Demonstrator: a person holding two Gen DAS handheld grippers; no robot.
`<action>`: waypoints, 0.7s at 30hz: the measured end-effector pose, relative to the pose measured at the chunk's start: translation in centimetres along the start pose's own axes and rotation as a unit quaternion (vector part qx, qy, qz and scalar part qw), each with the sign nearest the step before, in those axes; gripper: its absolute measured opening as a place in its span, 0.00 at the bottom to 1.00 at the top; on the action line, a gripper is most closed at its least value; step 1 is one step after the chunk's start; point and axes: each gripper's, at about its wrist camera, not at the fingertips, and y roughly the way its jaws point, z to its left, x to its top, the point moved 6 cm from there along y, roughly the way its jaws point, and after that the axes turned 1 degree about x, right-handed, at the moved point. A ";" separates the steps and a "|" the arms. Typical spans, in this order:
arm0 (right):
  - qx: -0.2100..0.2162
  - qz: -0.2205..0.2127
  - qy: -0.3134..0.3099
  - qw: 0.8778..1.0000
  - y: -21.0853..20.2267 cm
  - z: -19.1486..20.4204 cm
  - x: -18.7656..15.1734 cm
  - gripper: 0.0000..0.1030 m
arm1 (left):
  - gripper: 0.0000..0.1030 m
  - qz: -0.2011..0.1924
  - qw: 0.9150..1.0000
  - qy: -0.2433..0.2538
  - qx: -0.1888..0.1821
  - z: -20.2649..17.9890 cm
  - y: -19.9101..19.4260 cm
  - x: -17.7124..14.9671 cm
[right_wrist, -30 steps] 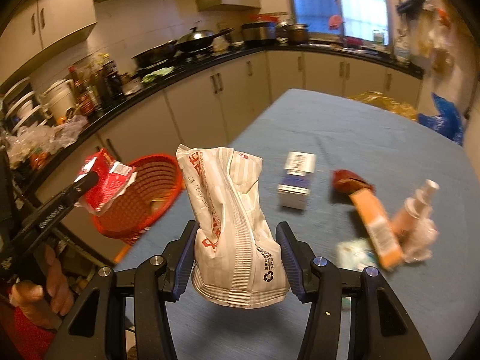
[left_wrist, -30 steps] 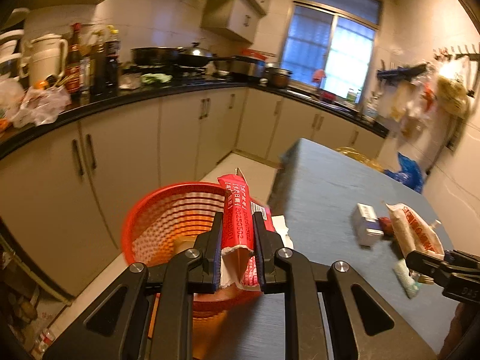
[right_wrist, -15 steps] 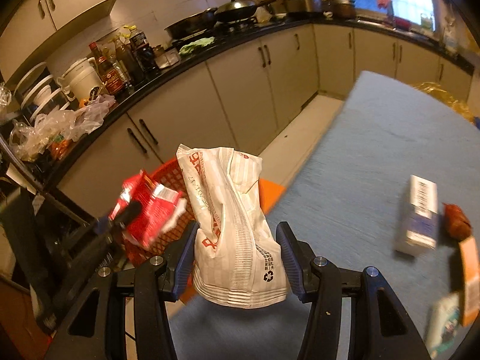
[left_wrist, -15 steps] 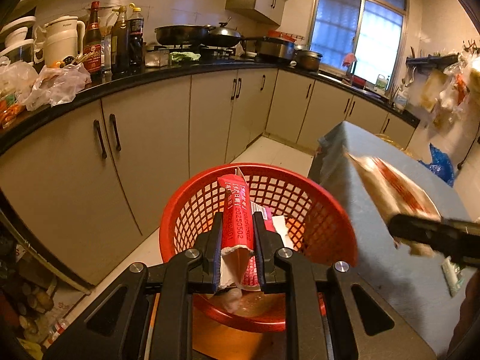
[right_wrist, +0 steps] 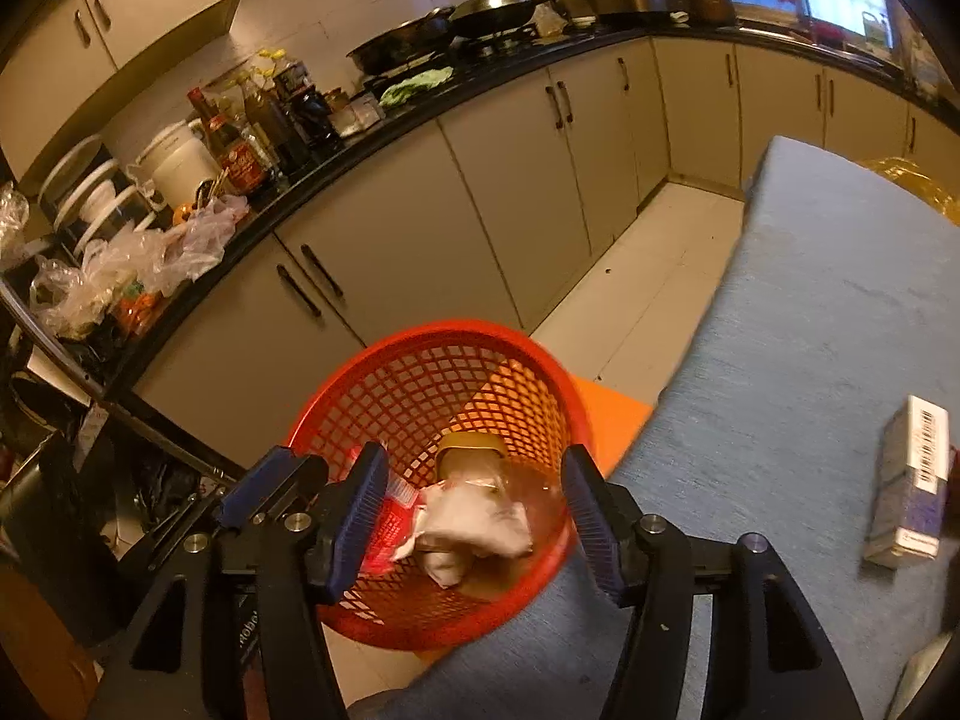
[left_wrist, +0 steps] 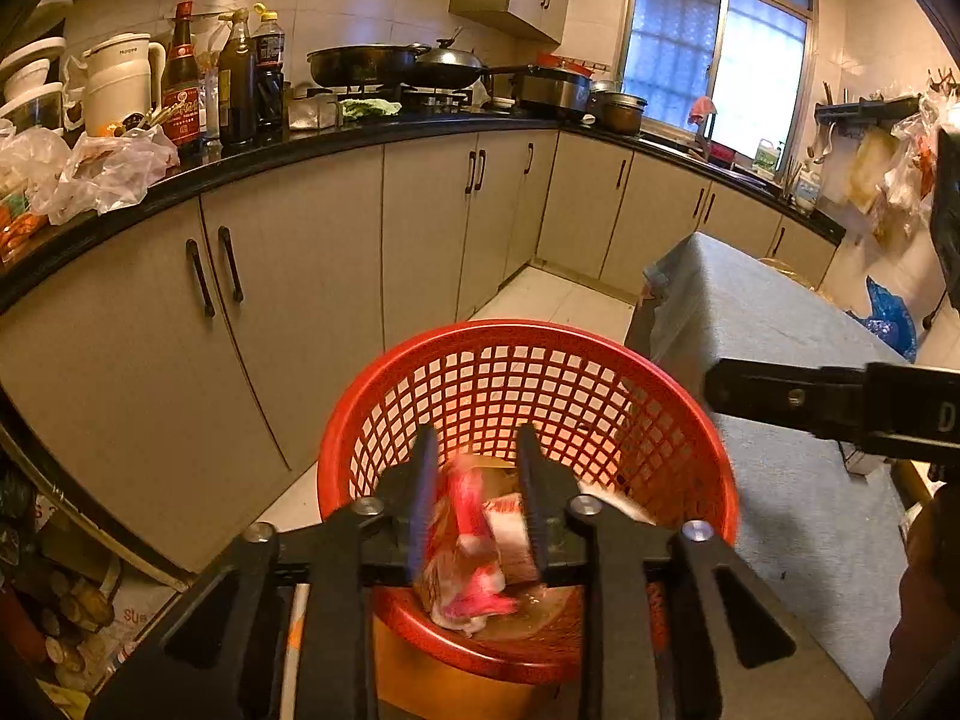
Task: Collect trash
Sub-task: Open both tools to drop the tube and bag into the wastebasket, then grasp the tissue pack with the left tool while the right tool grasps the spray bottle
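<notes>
Jaws of both grippers have just been opening above the red basket (left_wrist: 528, 360): left gripper (left_wrist: 477, 495) has released the red wrapper (left_wrist: 474, 546), right gripper (right_wrist: 474, 510) the white bag (right_wrist: 480, 528); both items lie inside it, beside the table (right_wrist: 840, 300).

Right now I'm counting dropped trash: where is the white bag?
In the right wrist view, the white bag lies inside the red basket, beside the red wrapper, below the open right gripper.
</notes>
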 end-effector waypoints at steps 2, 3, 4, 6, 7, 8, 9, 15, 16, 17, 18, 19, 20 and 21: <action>-0.007 -0.011 0.005 1.000 -1.3 -0.7 -0.2 0.62 | 0.33 -0.006 1.000 0.002 -0.002 -0.2 -0.4 0.2; -0.009 -0.017 0.006 1.000 -2.1 -1.0 -0.3 0.62 | 0.33 -0.009 1.000 0.004 -0.004 -0.4 -0.7 0.3; -0.015 -0.023 0.006 1.000 -3.0 -1.4 -0.5 0.62 | 0.35 -0.012 1.000 0.005 -0.007 -0.7 -1.0 0.4; -0.026 -0.037 0.009 0.999 -4.7 -2.3 -0.9 0.62 | 0.37 -0.017 1.000 0.009 -0.013 -1.4 -1.7 0.7; -0.033 -0.045 0.012 0.998 -5.9 -2.8 -1.1 0.62 | 0.39 -0.020 1.000 0.012 -0.016 -1.8 -2.1 0.8; -0.038 -0.052 0.016 0.998 -6.9 -3.4 -1.2 0.62 | 0.40 -0.024 0.999 0.016 -0.019 -2.3 -2.5 0.9; -0.042 -0.059 0.019 0.997 -7.9 -3.8 -1.5 0.62 | 0.40 -0.028 0.999 0.020 -0.022 -2.9 -2.9 1.0; -0.119 -0.125 0.040 0.984 -16.1 -9.1 -3.1 0.62 | 0.45 -0.046 0.996 0.052 -0.054 -7.2 -5.4 1.2; -0.129 -0.131 0.048 0.982 -17.1 -10.0 -3.4 0.62 | 0.46 -0.046 0.995 0.058 -0.060 -8.2 -5.6 1.2; -0.141 -0.143 0.061 0.978 -18.7 -11.3 -4.0 0.62 | 0.46 -0.046 0.995 0.065 -0.068 -9.3 -5.9 1.1; -0.151 -0.154 0.070 0.974 -20.1 -12.3 -4.5 0.62 | 0.46 -0.045 0.994 0.071 -0.076 -10.2 -6.0 0.9; -0.165 -0.165 0.076 0.969 -21.6 -13.3 -5.1 0.62 | 0.46 -0.043 0.992 0.080 -0.084 -11.4 -6.2 0.7; -0.183 -0.175 0.080 0.964 -22.9 -14.4 -5.6 0.62 | 0.46 -0.042 0.991 0.088 -0.091 -12.5 -6.4 0.5; -0.200 -0.184 0.084 0.959 -24.1 -15.4 -6.1 0.63 | 0.47 -0.041 0.990 0.095 -0.096 -13.4 -6.5 0.3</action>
